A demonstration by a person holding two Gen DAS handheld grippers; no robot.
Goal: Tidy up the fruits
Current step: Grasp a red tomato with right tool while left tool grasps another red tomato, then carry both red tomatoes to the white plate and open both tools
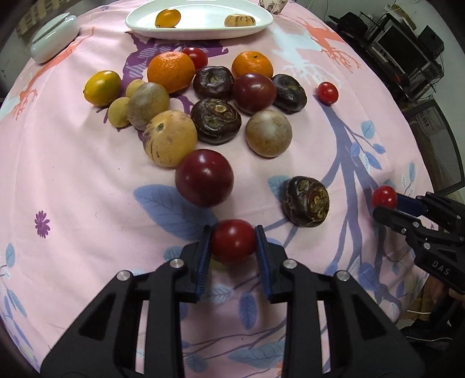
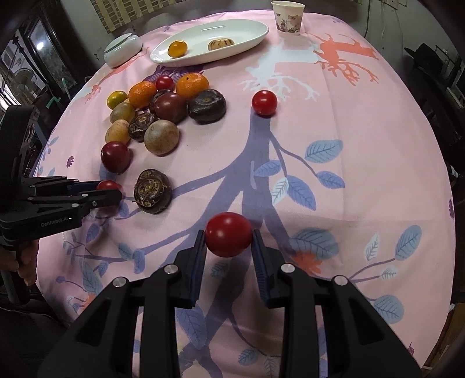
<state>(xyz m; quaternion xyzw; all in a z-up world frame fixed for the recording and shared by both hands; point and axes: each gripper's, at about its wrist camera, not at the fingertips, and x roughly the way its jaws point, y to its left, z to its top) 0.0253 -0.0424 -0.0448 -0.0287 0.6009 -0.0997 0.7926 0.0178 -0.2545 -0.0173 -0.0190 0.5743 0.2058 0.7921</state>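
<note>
Two grippers, one cherry tomato pinched in each.

Left wrist view: the left gripper point(image 1: 233, 241) at 6 o'clock clamps a red cherry tomato point(image 1: 233, 240) between its blue pads, on the pink tablecloth point(image 1: 72, 174); the fruit pile point(image 1: 203, 110) lies toward 12 o'clock, the white plate point(image 1: 200, 27) beyond it, and the right gripper point(image 1: 386, 203) at 3 o'clock nips a second small tomato point(image 1: 384, 197).
Right wrist view: the right gripper point(image 2: 228, 235) at 6 o'clock squeezes its tomato point(image 2: 228, 234); the left gripper point(image 2: 109, 190) sits at 9 o'clock, the pile point(image 2: 162, 110) at 11, the plate point(image 2: 250, 35) at 12.
</note>
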